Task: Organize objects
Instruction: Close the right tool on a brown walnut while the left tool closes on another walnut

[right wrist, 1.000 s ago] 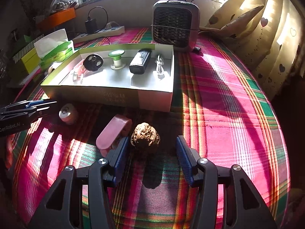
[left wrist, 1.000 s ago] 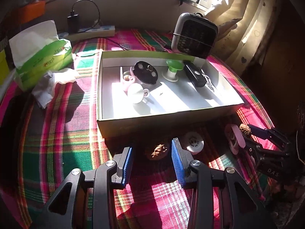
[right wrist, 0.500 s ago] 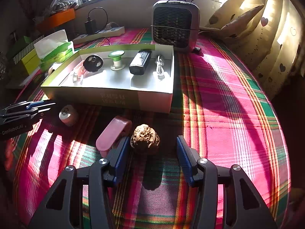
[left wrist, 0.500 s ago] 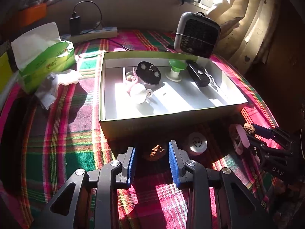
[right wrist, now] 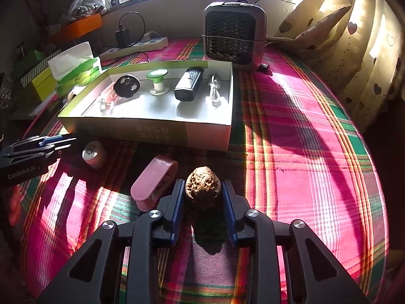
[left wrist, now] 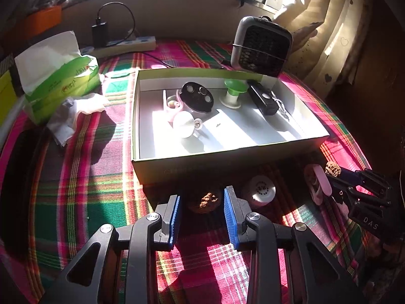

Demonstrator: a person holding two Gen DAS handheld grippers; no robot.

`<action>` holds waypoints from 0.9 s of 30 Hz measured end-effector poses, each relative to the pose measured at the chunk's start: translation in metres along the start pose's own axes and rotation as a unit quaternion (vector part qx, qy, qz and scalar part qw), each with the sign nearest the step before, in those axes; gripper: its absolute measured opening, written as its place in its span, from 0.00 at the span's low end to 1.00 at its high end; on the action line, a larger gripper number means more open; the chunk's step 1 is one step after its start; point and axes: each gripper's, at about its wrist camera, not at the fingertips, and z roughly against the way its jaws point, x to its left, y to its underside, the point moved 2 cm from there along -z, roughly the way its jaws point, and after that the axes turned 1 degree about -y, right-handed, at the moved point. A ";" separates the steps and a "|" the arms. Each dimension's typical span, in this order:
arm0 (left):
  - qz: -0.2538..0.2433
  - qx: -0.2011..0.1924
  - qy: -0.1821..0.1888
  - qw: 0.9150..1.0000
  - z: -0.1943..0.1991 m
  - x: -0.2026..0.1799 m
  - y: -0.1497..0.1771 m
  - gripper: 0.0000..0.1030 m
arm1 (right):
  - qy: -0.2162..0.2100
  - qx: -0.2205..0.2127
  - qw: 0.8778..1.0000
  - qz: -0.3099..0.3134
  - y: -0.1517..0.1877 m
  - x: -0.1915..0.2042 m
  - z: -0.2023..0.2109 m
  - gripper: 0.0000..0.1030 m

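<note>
A shallow white box (left wrist: 222, 154) (right wrist: 205, 136) holds a black disc, a green spool, a black remote, a pink piece and a white cable. My left gripper (left wrist: 202, 210) is open around a brown walnut (left wrist: 208, 200) on the cloth, in the box's shadow. A white round cap (left wrist: 260, 190) (right wrist: 92, 152) lies just right of it. My right gripper (right wrist: 202, 197) is shut on a second walnut (right wrist: 202, 185) (left wrist: 332, 168) and holds it off the cloth. A pink clip (right wrist: 154, 182) (left wrist: 320, 182) lies by its left finger.
A grey fan heater (right wrist: 235, 38) stands behind the box. A green tissue pack (left wrist: 58, 81) and crumpled tissue (left wrist: 76, 114) lie to the left. A power strip with charger (left wrist: 121, 45) runs along the back wall. Curtains (right wrist: 354, 50) hang at the right.
My right gripper has closed on its walnut and lifted it. My left gripper has moved forward around the other walnut and narrowed.
</note>
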 end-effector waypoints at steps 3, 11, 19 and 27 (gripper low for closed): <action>0.000 0.000 -0.001 1.000 0.000 0.000 0.000 0.27 | 0.000 0.000 1.000 0.000 0.000 0.000 0.000 0.29; -0.001 0.000 -0.001 1.000 0.000 0.000 0.000 0.27 | 0.000 0.000 1.000 0.000 0.000 0.000 0.000 0.29; 0.002 -0.001 0.001 1.000 0.001 0.000 0.000 0.27 | 0.000 0.000 1.000 0.000 0.001 0.000 0.000 0.29; 0.002 -0.001 0.002 1.000 0.002 0.000 0.001 0.27 | -0.001 -0.001 1.000 -0.002 0.001 -0.001 0.000 0.29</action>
